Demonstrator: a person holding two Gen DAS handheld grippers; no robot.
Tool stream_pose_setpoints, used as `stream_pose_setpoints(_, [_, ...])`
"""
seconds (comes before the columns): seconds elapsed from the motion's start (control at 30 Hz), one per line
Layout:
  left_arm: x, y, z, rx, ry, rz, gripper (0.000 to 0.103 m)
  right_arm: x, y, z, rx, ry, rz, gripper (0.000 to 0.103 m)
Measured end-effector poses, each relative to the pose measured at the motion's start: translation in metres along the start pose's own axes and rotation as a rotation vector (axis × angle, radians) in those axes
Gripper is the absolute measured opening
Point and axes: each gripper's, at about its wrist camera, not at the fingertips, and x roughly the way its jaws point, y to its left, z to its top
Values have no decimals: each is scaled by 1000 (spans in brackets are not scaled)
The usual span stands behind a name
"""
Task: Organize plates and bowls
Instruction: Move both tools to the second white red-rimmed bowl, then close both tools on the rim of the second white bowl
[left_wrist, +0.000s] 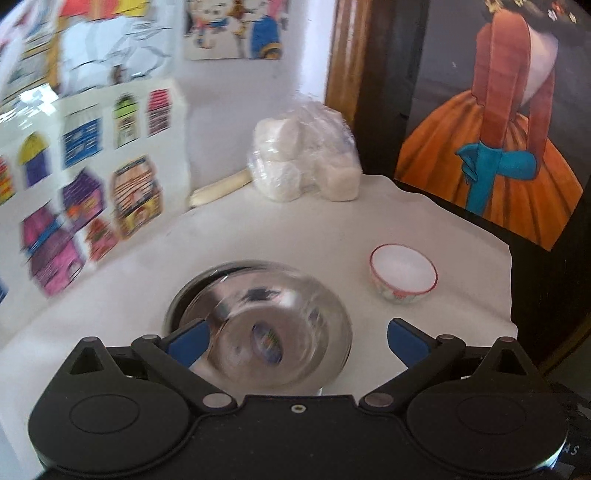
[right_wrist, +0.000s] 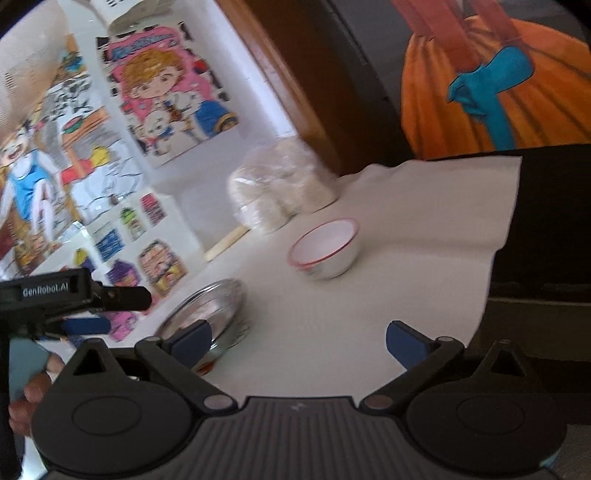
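Observation:
A steel bowl (left_wrist: 273, 325) lies tilted in a steel plate (left_wrist: 192, 291) on the white cloth (left_wrist: 295, 229). My left gripper (left_wrist: 297, 341) is open just above and around the bowl's near side, not gripping it. A small white bowl with a red rim (left_wrist: 403, 272) stands to the right. In the right wrist view the steel stack (right_wrist: 210, 310) is at lower left and the white bowl (right_wrist: 325, 246) is ahead. My right gripper (right_wrist: 297, 343) is open and empty over the cloth. The left gripper (right_wrist: 88, 310) shows at the left edge.
A plastic bag of white blocks (left_wrist: 306, 162) and a pale stick (left_wrist: 221, 188) lie at the back by the wall. A board with coloured house stickers (left_wrist: 96, 177) stands at left. The cloth ends at the right (left_wrist: 511, 288) against dark furniture with a painting (left_wrist: 498, 122).

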Motion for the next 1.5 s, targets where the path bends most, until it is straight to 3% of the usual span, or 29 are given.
stream_pose_setpoints(0.17, [46, -19, 26, 56, 53, -2, 102, 20, -11, 19, -50, -22, -118, 103])
stream_pose_setpoints(0.3, [77, -36, 47, 108, 40, 10, 102, 42, -15, 36, -77, -14, -183, 103])
stream_pose_setpoints(0.47, [112, -53, 71, 152, 27, 25, 102, 65, -18, 50, -84, -8, -198, 103])
stream_pose_setpoints(0.57, [134, -58, 79, 152, 74, 16, 102, 78, -20, 56, -92, -4, -196, 103])
stream_pose_setpoints(0.73, [163, -60, 79, 155, 134, 34, 102, 99, -19, 61, -112, 12, -198, 103])
stream_pose_setpoints(0.97, [175, -72, 76, 220, 144, 33, 100, 117, -23, 61, -108, 44, -212, 99])
stream_pose_setpoints(1.13, [179, -77, 74, 238, 156, 23, 91, 127, -26, 60, -100, 76, -208, 94])
stream_pose_setpoints(1.33, [180, -77, 73, 242, 167, 6, 73, 129, -24, 59, -100, 76, -197, 84])
stream_pose_setpoints(1.5, [180, -80, 69, 246, 193, -34, 42, 130, -22, 59, -96, 83, -165, 72])
